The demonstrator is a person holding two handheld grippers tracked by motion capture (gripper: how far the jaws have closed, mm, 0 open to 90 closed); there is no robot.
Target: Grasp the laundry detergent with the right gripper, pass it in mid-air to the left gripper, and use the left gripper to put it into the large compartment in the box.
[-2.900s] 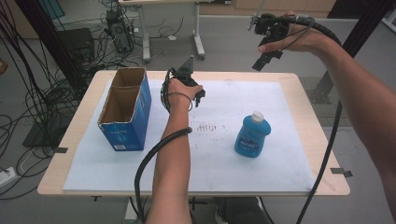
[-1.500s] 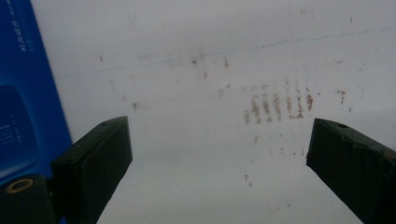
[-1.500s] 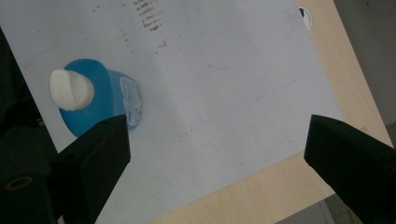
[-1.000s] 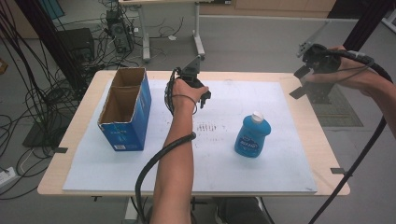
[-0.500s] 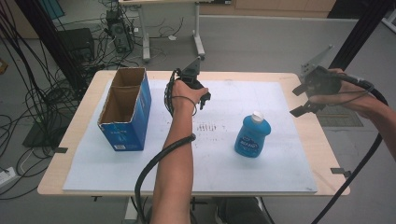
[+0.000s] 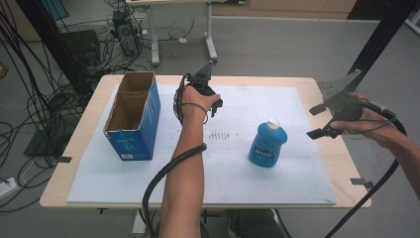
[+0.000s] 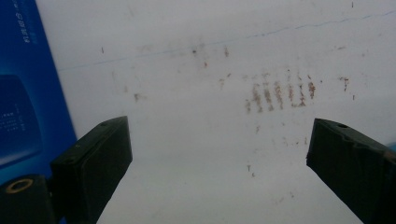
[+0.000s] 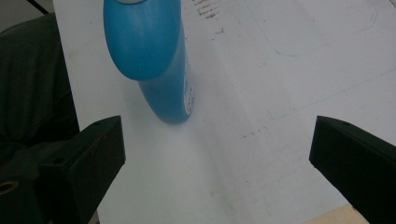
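The right gripper (image 6: 321, 120), jaws wide and just opening further with nothing between them, faces the blue bottle (image 6: 267, 144); beyond it, the left gripper (image 6: 214, 103) seems open, a cardboard box (image 6: 131, 116) beside it

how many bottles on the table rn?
1. A blue bottle with a white cap stands upright on the white sheet, right of centre, between the two grippers. The open blue box at the left looks empty, though part of its floor is hidden.
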